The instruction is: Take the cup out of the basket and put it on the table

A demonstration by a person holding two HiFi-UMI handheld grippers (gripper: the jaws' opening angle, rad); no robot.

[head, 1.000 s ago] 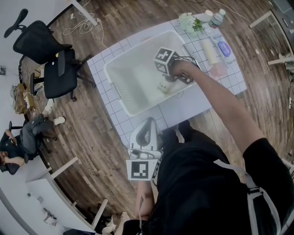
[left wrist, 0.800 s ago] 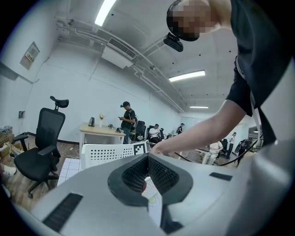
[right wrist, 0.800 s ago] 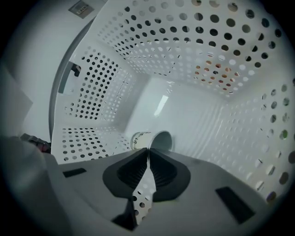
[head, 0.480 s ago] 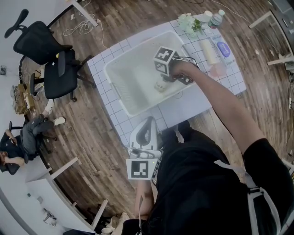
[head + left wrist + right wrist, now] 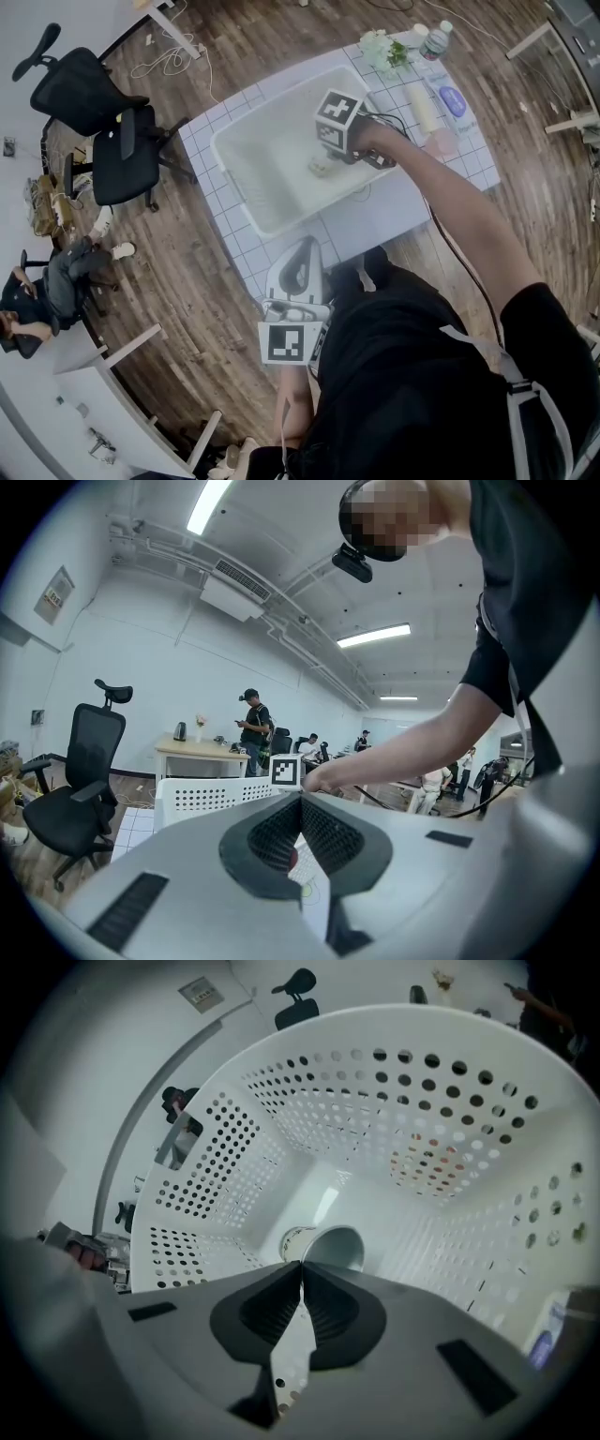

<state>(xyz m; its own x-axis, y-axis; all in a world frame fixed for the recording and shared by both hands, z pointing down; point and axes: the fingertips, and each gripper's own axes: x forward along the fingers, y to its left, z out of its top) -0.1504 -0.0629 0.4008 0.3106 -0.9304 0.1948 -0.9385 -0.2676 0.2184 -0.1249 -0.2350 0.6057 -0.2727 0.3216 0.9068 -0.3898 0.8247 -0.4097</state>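
While your left tool sits closed and empty, your right tool, just closing, grips the white paper cup inside the white perforated plastic basket.

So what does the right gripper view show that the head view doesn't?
Only the right gripper view: the right hand-held gripper, whose jaws have just been closing, pinching the cup's rim, and the basket's perforated walls. Only the head view: the left hand-held gripper by the person's body, the table with a bottle and flowers, chairs. Both: the basket and the cup inside it.
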